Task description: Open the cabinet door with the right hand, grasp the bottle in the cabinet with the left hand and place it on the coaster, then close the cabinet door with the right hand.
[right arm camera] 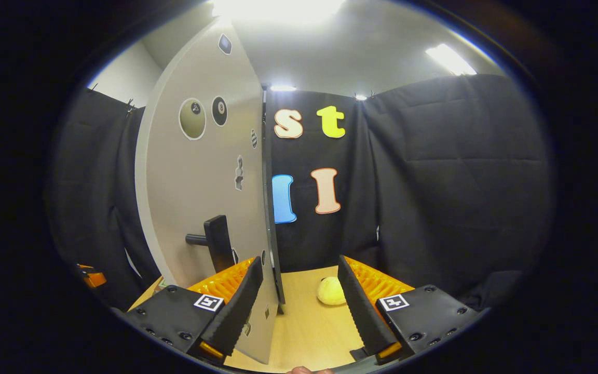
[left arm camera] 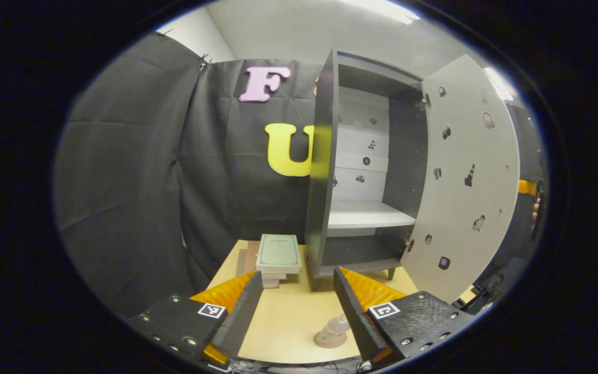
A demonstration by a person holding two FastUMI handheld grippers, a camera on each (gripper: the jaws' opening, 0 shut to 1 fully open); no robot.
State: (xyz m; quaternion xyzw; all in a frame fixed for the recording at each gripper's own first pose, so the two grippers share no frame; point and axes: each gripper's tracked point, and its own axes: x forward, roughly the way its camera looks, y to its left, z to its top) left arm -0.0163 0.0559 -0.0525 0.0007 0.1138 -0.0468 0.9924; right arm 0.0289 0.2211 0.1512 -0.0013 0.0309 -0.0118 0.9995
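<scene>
The dark cabinet (left arm camera: 322, 156) stands on the wooden table with its pale door (left arm camera: 465, 176) swung wide to the right; its white shelf (left arm camera: 366, 213) is bare. A clear bottle (left arm camera: 336, 326) stands on a round coaster (left arm camera: 329, 340) on the table, just inside the right finger of my left gripper (left arm camera: 296, 274), which is open and holds nothing. In the right gripper view the door (right arm camera: 200, 182) fills the left side, with its dark handle (right arm camera: 217, 241) facing me. My right gripper (right arm camera: 299, 259) is open, and the door's free edge (right arm camera: 269, 234) runs down between its fingers.
A stack of books (left arm camera: 278, 254) lies left of the cabinet's foot. A yellow soft ball (right arm camera: 330, 291) sits on the table (right arm camera: 304, 322) beyond the door. A hand (left arm camera: 536, 210) shows past the door's right edge. Black cloth walls close in the booth.
</scene>
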